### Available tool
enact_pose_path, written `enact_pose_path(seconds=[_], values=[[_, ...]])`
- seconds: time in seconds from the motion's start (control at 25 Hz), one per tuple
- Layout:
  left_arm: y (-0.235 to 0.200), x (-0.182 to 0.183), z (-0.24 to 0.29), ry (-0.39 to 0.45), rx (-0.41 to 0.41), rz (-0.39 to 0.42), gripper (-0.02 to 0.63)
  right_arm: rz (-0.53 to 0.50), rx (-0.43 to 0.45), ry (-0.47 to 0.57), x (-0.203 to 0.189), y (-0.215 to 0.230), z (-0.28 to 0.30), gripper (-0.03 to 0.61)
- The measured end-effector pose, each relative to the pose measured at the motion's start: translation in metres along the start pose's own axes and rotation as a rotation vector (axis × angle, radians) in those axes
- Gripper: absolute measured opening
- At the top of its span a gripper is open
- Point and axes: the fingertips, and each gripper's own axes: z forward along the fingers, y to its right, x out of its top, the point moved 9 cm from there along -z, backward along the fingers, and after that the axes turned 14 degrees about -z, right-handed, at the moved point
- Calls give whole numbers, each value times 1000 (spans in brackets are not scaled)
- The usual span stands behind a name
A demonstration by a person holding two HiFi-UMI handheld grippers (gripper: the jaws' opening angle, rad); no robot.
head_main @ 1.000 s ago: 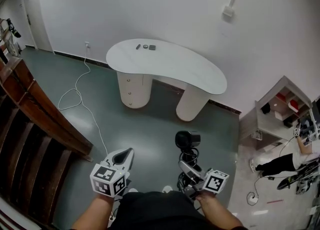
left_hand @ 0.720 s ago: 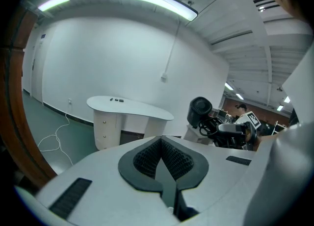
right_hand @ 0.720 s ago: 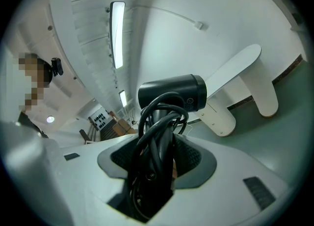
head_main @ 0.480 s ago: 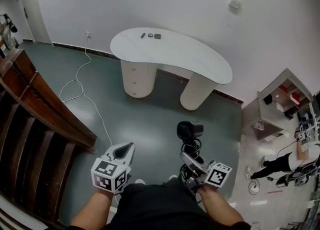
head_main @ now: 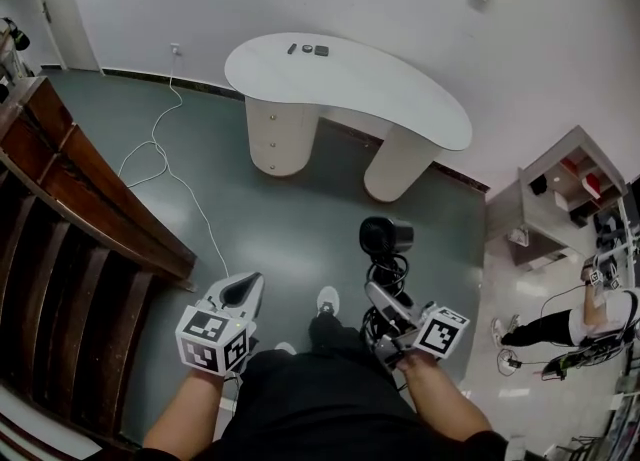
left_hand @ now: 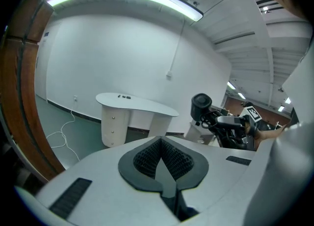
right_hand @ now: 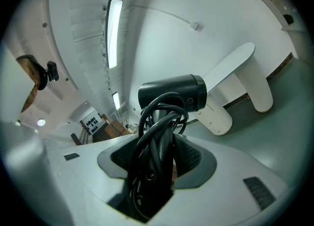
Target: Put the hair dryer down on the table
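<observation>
The black hair dryer (head_main: 385, 237) stands upright over the floor, its cable wound round the handle. My right gripper (head_main: 386, 301) is shut on that handle and cable; in the right gripper view the dryer's head (right_hand: 171, 92) rises above the jaws (right_hand: 156, 159). My left gripper (head_main: 240, 295) is at the lower left, shut with nothing in it (left_hand: 160, 144). The left gripper view also shows the hair dryer (left_hand: 201, 106) off to its right. The white kidney-shaped table (head_main: 350, 79) stands ahead against the wall, across open floor, and shows in both gripper views (left_hand: 137, 103) (right_hand: 230, 63).
Three small dark items (head_main: 306, 49) lie at the table's far left end. A wooden stair railing (head_main: 70, 209) runs along the left. A white cable (head_main: 160, 159) trails from a wall socket over the green floor. A white shelf unit (head_main: 570, 189) and a person (head_main: 560, 324) are at the right.
The person carrying the grippers has stepped toward the table; a shoe now shows between the grippers. Both grippers moved along with the step, and the dryer stays held in the right one.
</observation>
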Motion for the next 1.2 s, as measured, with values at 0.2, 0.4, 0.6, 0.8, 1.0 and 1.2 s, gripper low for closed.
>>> enact_pose_path(seconds=[0.2, 0.4, 0.6, 0.8, 1.0, 1.2], values=[[-6, 9, 8, 14, 14, -16, 11, 18, -4, 6, 8, 14, 16, 196], [-17, 25, 37, 14, -19, -119, 11, 38, -10, -20, 20, 47, 42, 196], [-28, 56, 75, 15, 12, -81, 11, 52, -4, -34, 45, 84, 76, 196], [-31, 109, 127, 41, 15, -55, 11, 20, 12, -45, 85, 123, 115, 196], [-29, 149, 173, 51, 36, -10, 11, 5, 48, -46, 123, 152, 145, 196], [-24, 171, 217, 24, 79, 98, 11, -17, 80, -69, 148, 188, 170, 196]])
